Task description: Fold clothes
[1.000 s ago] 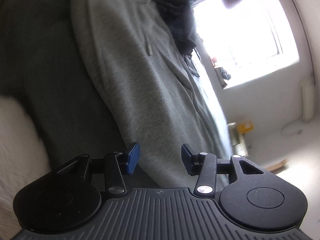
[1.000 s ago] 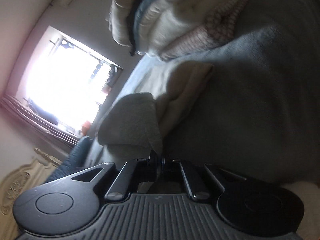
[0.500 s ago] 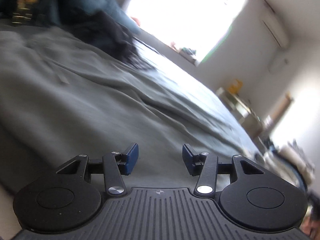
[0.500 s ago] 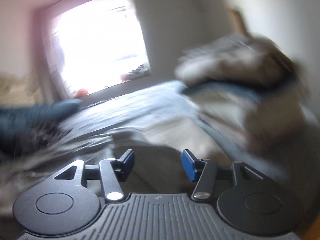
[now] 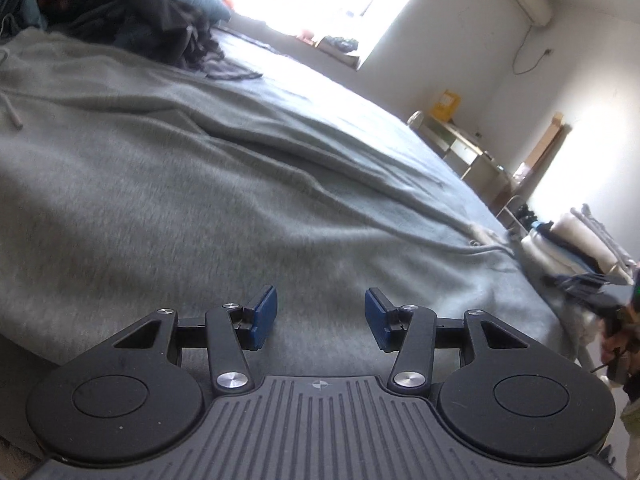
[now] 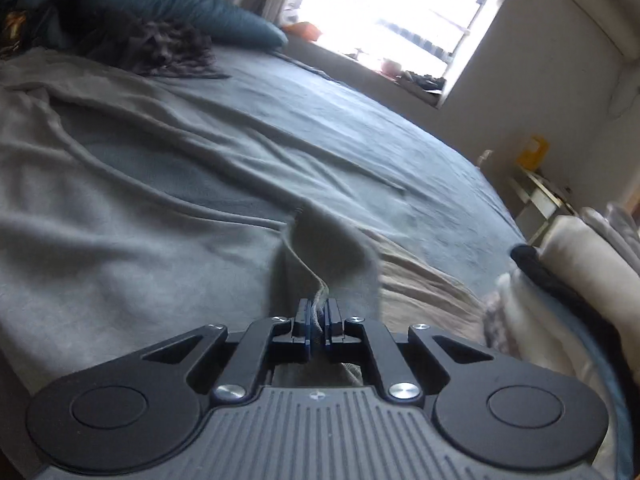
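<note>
A grey fleece garment (image 5: 168,184) with drawstrings lies spread over the bed. My left gripper (image 5: 320,316) hovers open just above its near part, with nothing between the blue pads. In the right wrist view the same grey garment (image 6: 120,220) stretches away to the left, and my right gripper (image 6: 317,322) is shut on a pinched fold of its edge, which rises into a small ridge in front of the fingers.
A dark clothes heap (image 5: 152,28) and a teal pillow (image 6: 180,12) lie at the bed's far end. A stack of folded clothes (image 6: 580,280) sits at the right. A blue-grey bedsheet (image 6: 380,140), a bright window (image 6: 384,12) and shelves (image 5: 460,140) lie beyond.
Both grippers swung round from a tilted view to level with the bed. The right gripper opened half a second ago and has now shut on the garment's edge. The left stayed open.
</note>
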`<state>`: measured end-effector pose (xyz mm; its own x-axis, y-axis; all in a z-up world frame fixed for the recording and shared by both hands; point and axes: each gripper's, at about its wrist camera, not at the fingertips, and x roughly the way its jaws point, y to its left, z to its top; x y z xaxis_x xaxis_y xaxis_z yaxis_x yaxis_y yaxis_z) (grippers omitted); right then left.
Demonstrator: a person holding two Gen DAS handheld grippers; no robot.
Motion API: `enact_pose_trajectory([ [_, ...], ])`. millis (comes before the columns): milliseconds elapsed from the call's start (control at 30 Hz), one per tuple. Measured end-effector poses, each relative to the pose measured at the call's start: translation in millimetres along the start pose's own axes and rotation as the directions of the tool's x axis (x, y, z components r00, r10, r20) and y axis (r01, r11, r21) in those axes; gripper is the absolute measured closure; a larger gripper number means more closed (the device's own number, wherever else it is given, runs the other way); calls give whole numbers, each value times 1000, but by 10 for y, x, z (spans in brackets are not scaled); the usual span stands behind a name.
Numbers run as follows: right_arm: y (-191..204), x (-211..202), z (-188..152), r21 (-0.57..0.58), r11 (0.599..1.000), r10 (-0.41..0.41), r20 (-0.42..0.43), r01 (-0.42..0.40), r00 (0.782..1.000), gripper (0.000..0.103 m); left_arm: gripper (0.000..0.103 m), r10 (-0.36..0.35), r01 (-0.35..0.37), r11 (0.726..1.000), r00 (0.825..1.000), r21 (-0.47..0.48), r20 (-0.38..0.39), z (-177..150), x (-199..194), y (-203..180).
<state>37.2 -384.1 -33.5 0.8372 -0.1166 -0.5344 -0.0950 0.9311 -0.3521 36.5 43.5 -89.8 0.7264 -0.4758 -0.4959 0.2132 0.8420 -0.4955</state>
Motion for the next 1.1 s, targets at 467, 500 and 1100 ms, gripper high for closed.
enact_pose_trajectory([
  [467,-1342,-751,-1841,939,264,-88,252,-222,964,59,55,29,-28,1000,998,13,-55,81,99,2],
  [500,-1277,-792,-1981,946,206,-73,270,-251,960,59,54,33,-32,999,998,11,-59,88,109,-4],
  [1100,-292,-543,-972,736,614,-26,381,-286,924,60,53,77,-79,997,994,-21,-78,122,166,-92],
])
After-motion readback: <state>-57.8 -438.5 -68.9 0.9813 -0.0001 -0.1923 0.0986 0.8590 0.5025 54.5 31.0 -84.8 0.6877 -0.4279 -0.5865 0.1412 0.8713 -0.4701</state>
